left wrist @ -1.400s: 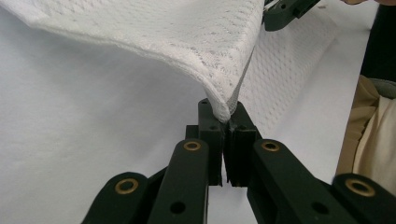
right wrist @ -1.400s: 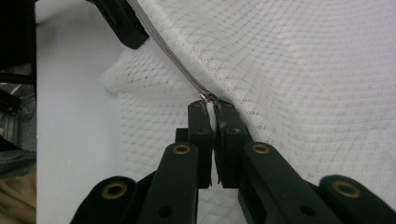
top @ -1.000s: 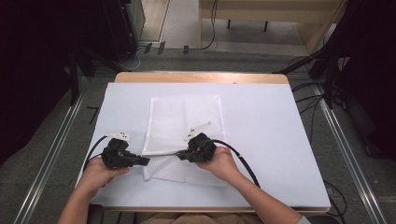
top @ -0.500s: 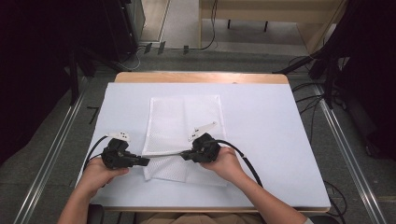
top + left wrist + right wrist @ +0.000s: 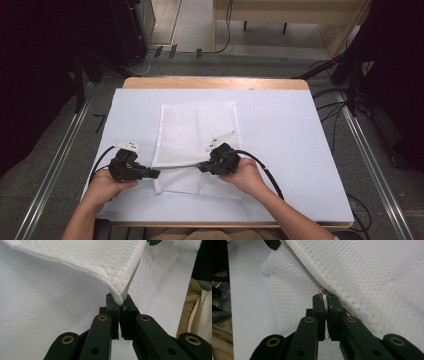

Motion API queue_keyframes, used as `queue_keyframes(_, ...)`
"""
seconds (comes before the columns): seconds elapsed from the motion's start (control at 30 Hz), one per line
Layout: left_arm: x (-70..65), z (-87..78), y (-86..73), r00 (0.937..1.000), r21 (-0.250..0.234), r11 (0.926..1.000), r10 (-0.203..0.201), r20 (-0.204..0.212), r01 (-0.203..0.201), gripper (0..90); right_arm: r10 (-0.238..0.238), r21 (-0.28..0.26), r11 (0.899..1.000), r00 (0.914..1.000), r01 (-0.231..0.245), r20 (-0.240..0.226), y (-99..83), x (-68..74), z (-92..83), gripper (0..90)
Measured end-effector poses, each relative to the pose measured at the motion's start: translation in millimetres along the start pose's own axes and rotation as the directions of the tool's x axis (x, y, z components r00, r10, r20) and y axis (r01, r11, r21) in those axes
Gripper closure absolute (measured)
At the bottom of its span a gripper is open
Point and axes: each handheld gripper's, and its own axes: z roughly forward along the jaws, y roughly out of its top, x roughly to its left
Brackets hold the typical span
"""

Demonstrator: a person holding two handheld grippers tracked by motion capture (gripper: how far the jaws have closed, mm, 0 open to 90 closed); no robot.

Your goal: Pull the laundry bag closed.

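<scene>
A white rectangular table top (image 5: 300, 150) with a wooden far edge is seen from above, the person's forearms entering from the near side. On the left, the left hand (image 5: 102, 186) holds the black two-jaw left gripper (image 5: 156, 173), which points right along the table. In the left gripper view its jaws are pressed together on the left end of a white mesh fabric bag (image 5: 95, 262), pinching the corner where the grey zipper (image 5: 132, 277) ends. The white mesh fabric bag (image 5: 197, 132) lies flat in the middle of the table, its far part spread towards the far edge, its near part lifted slightly between the two grippers. The grey zipper runs as a taut line from left to right between them. On the right, the right hand (image 5: 245, 175) holds the black right gripper (image 5: 200, 166), pointing left. In the right gripper view its jaws are clamped together on the white pull tab (image 5: 325, 301) of the small brass zipper slider (image 5: 322, 291), partway along the zipper.
</scene>
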Motion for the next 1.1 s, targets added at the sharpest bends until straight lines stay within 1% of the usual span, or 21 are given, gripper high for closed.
queue_keyframes(0.03, 0.0, -0.5, -0.2, 1.0000, 0.001, 1.0000, 0.004, -0.005, -0.004, 88.0, -0.002, 0.004, 1.000, 1.0000, 0.002, 0.008, -0.6, 0.0, -0.7, 88.3)
queue_keyframes(0.07, 0.4, -0.7, -0.3, 1.0000, 0.001, 1.0000, 0.002, -0.004, -0.002, 88.1, 0.008, 0.008, 1.000, 0.9999, -0.008, 0.012, -3.4, -1.2, -3.0, 88.3)
queue_keyframes(0.13, 0.9, -0.7, -0.5, 1.0000, 0.006, 1.0000, 0.001, -0.002, -0.001, 88.1, 0.008, 0.005, 1.000, 0.9999, -0.008, 0.013, -5.0, -2.6, -3.6, 88.3)
queue_keyframes(0.17, 1.1, -0.3, -0.5, 1.0000, 0.003, 1.0000, -0.001, 0.001, 0.001, 88.1, 0.018, 0.008, 1.000, 0.9998, -0.019, 0.013, -6.4, -3.5, -4.4, 88.3)
queue_keyframes(0.27, 1.3, -0.6, -0.6, 1.0000, 0.005, 1.0000, -0.003, 0.001, 0.003, 88.0, 0.029, 0.007, 1.000, 0.9994, -0.029, 0.018, -8.6, -5.8, -6.1, 88.3)
queue_keyframes(0.33, 1.4, -0.9, -0.9, 1.0000, 0.004, 1.0000, -0.008, -0.001, 0.008, 88.0, 0.025, 0.004, 1.000, 0.9995, -0.025, 0.018, -9.3, -6.8, -7.8, 88.3)
queue_keyframes(0.6, 1.7, 0.1, -1.5, 0.9999, 0.011, 0.9999, -0.009, 0.007, 0.009, 87.9, 0.042, 0.000, 0.999, 0.9988, -0.042, 0.027, -15.4, -8.8, -15.0, 88.2)
queue_keyframes(0.63, 1.8, 0.1, -1.4, 1.0000, 0.017, 0.9998, -0.006, 0.006, 0.005, 87.9, 0.042, -0.001, 0.999, 0.9988, -0.042, 0.026, -16.0, -8.9, -15.4, 88.3)
queue_keyframes(0.7, 1.8, 0.3, -1.6, 0.9999, 0.013, 0.9999, -0.005, 0.013, 0.005, 87.9, 0.041, 0.000, 0.999, 0.9987, -0.041, 0.028, -16.9, -9.2, -16.2, 88.3)
queue_keyframes(0.73, 1.6, 0.5, -1.8, 0.9999, 0.010, 0.9999, 0.004, 0.014, -0.004, 87.9, 0.045, -0.001, 0.999, 0.9986, -0.045, 0.027, -17.3, -9.0, -16.6, 88.2)
queue_keyframes(0.8, 1.1, 0.9, -2.0, 0.9999, 0.007, 1.0000, 0.007, 0.013, -0.007, 87.9, 0.042, -0.002, 0.999, 0.9988, -0.042, 0.026, -18.3, -8.9, -17.6, 88.2)
queue_keyframes(0.93, 1.8, 0.3, -2.2, 0.9999, 0.014, 0.9999, 0.002, 0.012, -0.002, 88.0, 0.049, -0.004, 0.999, 0.9983, -0.049, 0.031, -22.6, -9.8, -21.1, 88.3)
queue_keyframes(0.97, 1.9, 0.2, -2.2, 0.9999, 0.015, 0.9999, 0.003, 0.014, -0.003, 87.9, 0.060, -0.003, 0.998, 0.9977, -0.060, 0.032, -23.5, -9.8, -21.8, 88.3)
queue_keyframes(1.1, 1.9, 0.6, -2.2, 0.9998, 0.017, 0.9998, 0.004, 0.018, -0.004, 87.9, 0.066, -0.004, 0.998, 0.9972, -0.066, 0.037, -26.7, -11.9, -24.8, 88.2)
